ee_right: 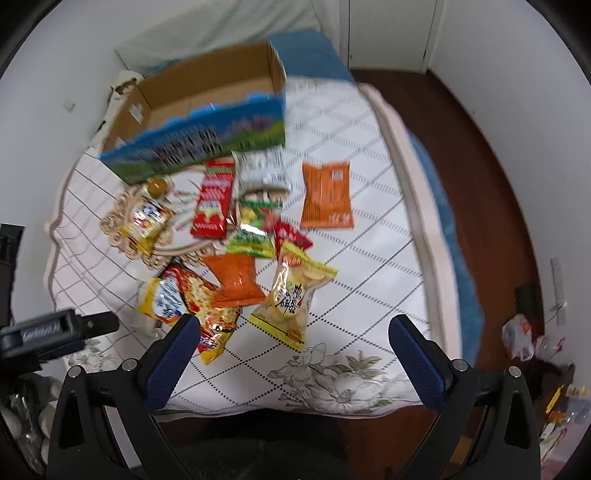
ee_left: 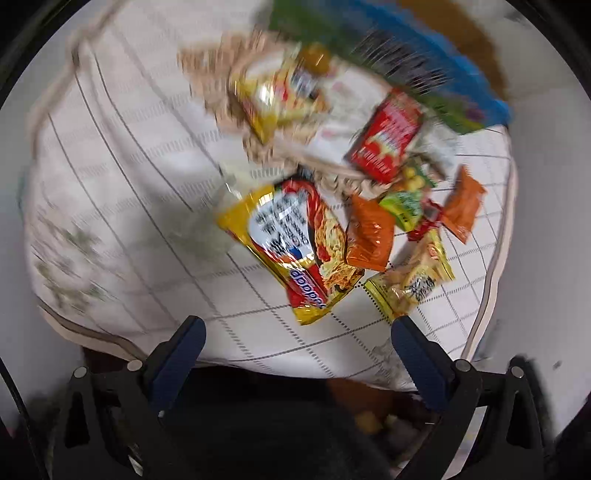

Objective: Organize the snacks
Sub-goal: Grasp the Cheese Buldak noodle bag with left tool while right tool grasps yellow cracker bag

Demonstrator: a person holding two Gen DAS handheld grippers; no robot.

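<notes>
Several snack packets lie on a white quilted table cover (ee_right: 369, 258). A yellow-red noodle packet (ee_left: 291, 251) (ee_right: 192, 299) lies nearest. Beside it are an orange packet (ee_left: 369, 232) (ee_right: 236, 280), a yellow crisps bag (ee_left: 413, 280) (ee_right: 291, 295), a red packet (ee_left: 388, 136) (ee_right: 214, 199) and a second orange packet (ee_right: 325, 195). A small yellow packet (ee_right: 147, 221) rests on a beige lace-edged plate (ee_right: 122, 240). An open blue cardboard box (ee_right: 207, 122) stands behind. My left gripper (ee_left: 295, 328) is open and empty, short of the noodle packet. My right gripper (ee_right: 291, 328) is open and empty over the near packets.
The left gripper's body (ee_right: 55, 332) shows at the left in the right wrist view. A brown floor (ee_right: 480, 184) lies to the right of the table, with bags (ee_right: 524, 336) on it. A white wall and door (ee_right: 388, 33) stand behind.
</notes>
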